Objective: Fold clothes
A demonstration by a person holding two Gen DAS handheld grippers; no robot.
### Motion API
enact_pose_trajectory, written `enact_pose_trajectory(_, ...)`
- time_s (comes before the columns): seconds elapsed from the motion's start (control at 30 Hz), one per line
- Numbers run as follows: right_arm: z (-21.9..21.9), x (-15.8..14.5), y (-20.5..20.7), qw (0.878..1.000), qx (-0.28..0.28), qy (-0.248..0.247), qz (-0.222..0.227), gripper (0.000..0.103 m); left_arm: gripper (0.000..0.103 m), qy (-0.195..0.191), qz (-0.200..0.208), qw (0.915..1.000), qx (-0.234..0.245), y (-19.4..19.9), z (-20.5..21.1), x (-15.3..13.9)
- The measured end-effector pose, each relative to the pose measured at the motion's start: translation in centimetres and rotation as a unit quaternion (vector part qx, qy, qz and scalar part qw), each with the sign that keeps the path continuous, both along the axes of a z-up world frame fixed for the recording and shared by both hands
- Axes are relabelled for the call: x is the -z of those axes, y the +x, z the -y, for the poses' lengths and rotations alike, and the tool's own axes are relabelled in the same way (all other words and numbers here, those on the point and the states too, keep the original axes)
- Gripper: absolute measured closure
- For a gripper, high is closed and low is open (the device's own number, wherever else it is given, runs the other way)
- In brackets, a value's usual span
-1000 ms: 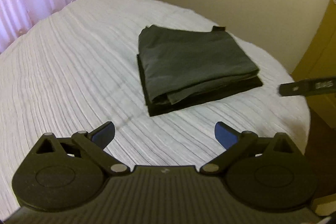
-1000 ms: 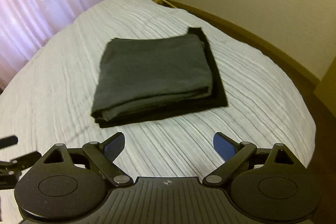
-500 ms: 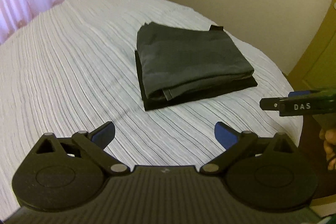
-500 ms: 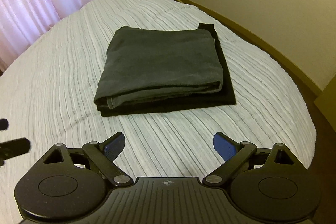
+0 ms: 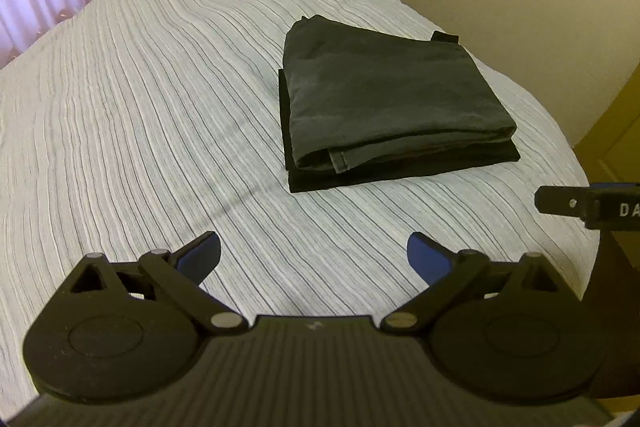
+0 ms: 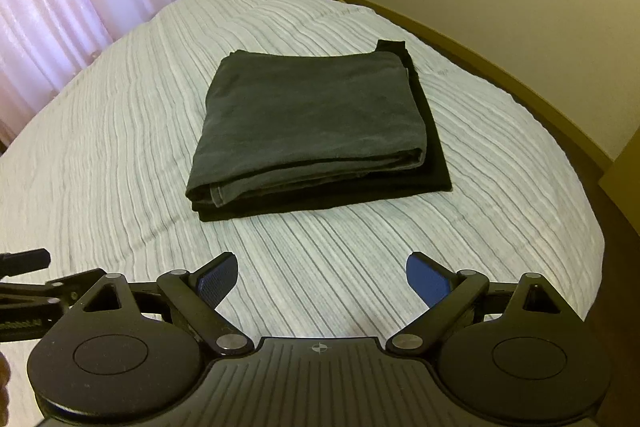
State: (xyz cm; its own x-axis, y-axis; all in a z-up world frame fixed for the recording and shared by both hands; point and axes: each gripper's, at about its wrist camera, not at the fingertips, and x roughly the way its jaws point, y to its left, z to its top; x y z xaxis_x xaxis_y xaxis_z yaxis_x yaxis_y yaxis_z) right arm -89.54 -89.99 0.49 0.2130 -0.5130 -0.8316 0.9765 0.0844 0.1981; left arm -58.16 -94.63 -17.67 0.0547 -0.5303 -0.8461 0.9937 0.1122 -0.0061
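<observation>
Two folded garments lie stacked on the white ribbed bedspread (image 5: 140,99): a dark grey folded cloth (image 5: 384,95) atop a black folded cloth (image 5: 400,171). Left gripper (image 5: 314,257) wide apart, empty. Right gripper (image 6: 322,277) likewise spread, empty, both short of the stack.

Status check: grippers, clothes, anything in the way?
Left gripper open, empty. Right gripper open, empty. Grey garment folded, stacked on black garment on the bed. Nothing in the way.
</observation>
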Motion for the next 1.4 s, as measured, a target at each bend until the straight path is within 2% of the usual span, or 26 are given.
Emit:
enact_pose_trajectory(0.3,0.4,-0.6,0.0,1.0,-0.004,-0.004,0.003,0.009,0.006,0.009,-0.018,0.9997,-0.012,-0.5,0.9,0.5)
enact_pose_trajectory(0.83,0.4,-0.4,-0.9,1.0,0.012,0.0,0.001,0.009,0.005,0.009,-0.002,0.9999,0.008,-2.0,2.0,0.7)
enact_pose_trajectory(1.4,0.9,0.0,-0.4,1.0,0.006,0.003,0.006,0.009,0.005,0.016,0.007,0.9998,0.001,-2.1,1.9,0.9)
